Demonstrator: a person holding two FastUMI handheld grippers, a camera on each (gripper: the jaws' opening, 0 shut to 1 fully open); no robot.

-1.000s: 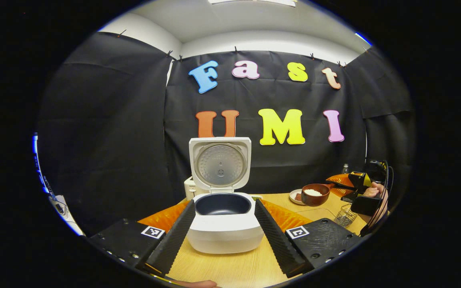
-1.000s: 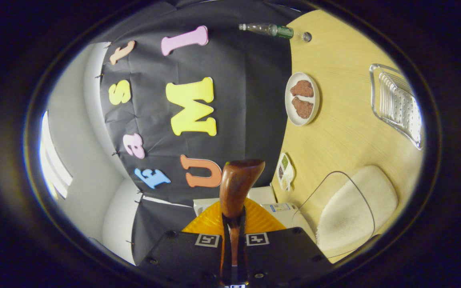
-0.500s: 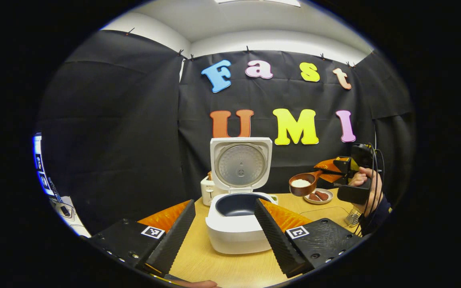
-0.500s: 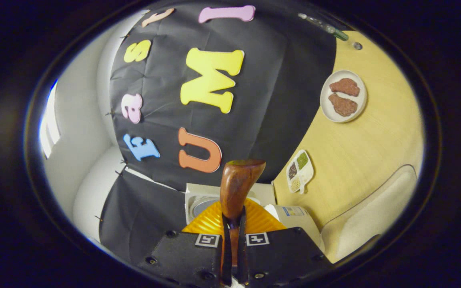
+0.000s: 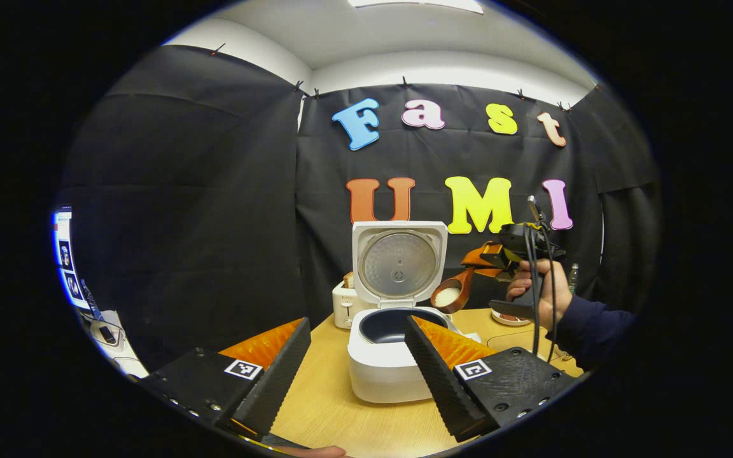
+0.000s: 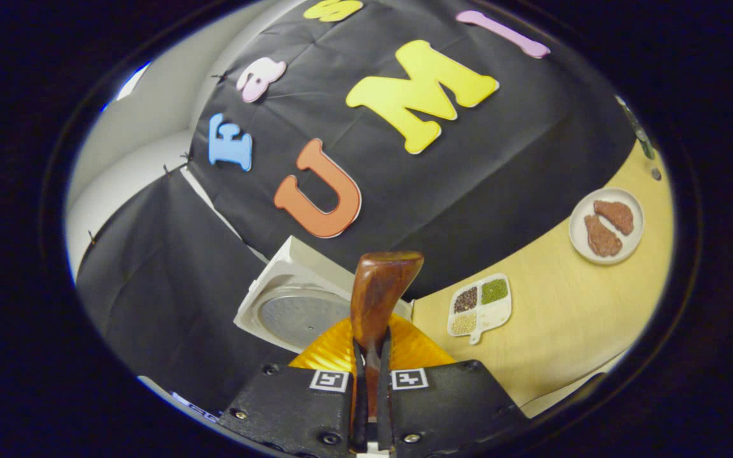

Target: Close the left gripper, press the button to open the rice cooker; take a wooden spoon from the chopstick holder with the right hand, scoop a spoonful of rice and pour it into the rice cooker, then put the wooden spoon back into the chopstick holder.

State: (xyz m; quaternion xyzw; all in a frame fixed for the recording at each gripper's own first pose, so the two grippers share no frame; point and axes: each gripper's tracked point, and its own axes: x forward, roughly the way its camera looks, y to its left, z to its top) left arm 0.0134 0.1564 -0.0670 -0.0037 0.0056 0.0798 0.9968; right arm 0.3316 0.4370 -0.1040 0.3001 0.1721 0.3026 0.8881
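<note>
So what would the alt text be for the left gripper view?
A white rice cooker stands open on the pale wooden table, lid upright, between the open left gripper's fingers. Beside it, a hand holds the right gripper, which grips a brown wooden spoon loaded with white rice beside the lid.

Materials and finishes: wood, plastic, metal, cloth

Clamped between the right gripper's (image 6: 371, 381) fingers, the wooden spoon (image 6: 376, 299) is dark, polished and glossy, its bowl carrying matt white rice (image 5: 448, 296). Ahead of the left gripper (image 5: 357, 366), whose finger pads (image 5: 433, 375) look ribbed and matt, the rice cooker (image 5: 387, 362) has a smooth, white plastic shell, a dark matt inner pot (image 5: 387, 323) and a dull brushed-metal plate inside its raised lid (image 5: 399, 262). The table (image 5: 325, 407) beneath is pale wood-grain laminate with a soft sheen. To the spoon's right lie a smooth white divided dish (image 6: 480, 306) and a glazed-looking white plate (image 6: 606, 225). The booth wall (image 5: 201, 210) is matt, creased black cloth.
</note>
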